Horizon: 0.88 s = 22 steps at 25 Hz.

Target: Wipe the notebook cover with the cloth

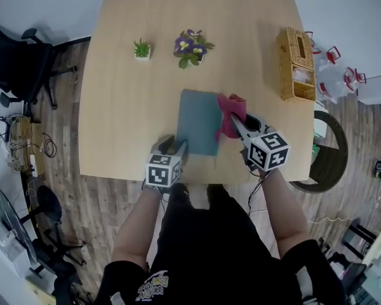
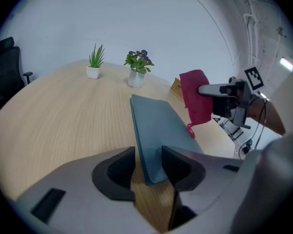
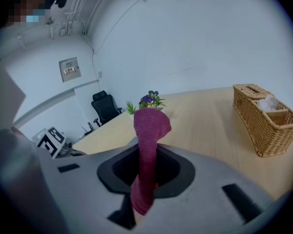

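Head view: notebook (image 1: 200, 121) sits mid-bench (image 1: 120, 94), long axis running up-down in frame. My left tongs (image 1: 177, 147) are clamped on its lower-left corner, pinning it. Right tongs (image 1: 239, 123) are closed on the cloth (image 1: 230, 112), which dangles at the notebook's right edge; touching or just above, can't tell. Cover lies directly left of the cloth, so the wipe looks like a right-hand job, sweeping leftward.
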Motion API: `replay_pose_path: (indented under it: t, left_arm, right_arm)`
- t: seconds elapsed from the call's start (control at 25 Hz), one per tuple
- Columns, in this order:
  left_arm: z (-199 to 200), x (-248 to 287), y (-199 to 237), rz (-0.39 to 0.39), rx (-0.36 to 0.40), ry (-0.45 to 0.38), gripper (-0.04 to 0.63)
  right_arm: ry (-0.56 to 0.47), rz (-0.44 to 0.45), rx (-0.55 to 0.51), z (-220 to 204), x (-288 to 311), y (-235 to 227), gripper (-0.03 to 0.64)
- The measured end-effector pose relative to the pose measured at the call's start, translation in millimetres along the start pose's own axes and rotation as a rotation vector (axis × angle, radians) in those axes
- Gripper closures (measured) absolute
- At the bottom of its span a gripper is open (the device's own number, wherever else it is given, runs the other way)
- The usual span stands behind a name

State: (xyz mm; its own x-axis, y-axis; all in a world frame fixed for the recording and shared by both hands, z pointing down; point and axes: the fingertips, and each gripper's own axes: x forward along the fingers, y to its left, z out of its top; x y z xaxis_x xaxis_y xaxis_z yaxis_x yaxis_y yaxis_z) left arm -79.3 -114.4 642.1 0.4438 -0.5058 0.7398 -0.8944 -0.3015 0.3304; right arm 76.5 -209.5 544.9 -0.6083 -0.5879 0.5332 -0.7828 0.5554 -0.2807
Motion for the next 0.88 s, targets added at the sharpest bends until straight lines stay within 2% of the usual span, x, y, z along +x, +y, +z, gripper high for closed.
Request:
replay_pose_path:
  t: [0.36, 0.6, 0.88]
  left_arm:
    - [-3, 2, -1, -0.015, 0.016, -0.023, 0.434]
    - [-2, 2, 0, -0.02, 0.01, -0.023, 0.436]
    - [-1, 2, 3, -0.028, -0.004, -0.016, 0.44]
  right_arm:
    - [0.135, -0.142, -0.323, 3, 46, -43, 0.551]
    - [0.248, -0.155, -0.519, -12, 77, -44, 0.551]
    - [0.294, -0.114, -0.544, -30, 87, -25, 0.552]
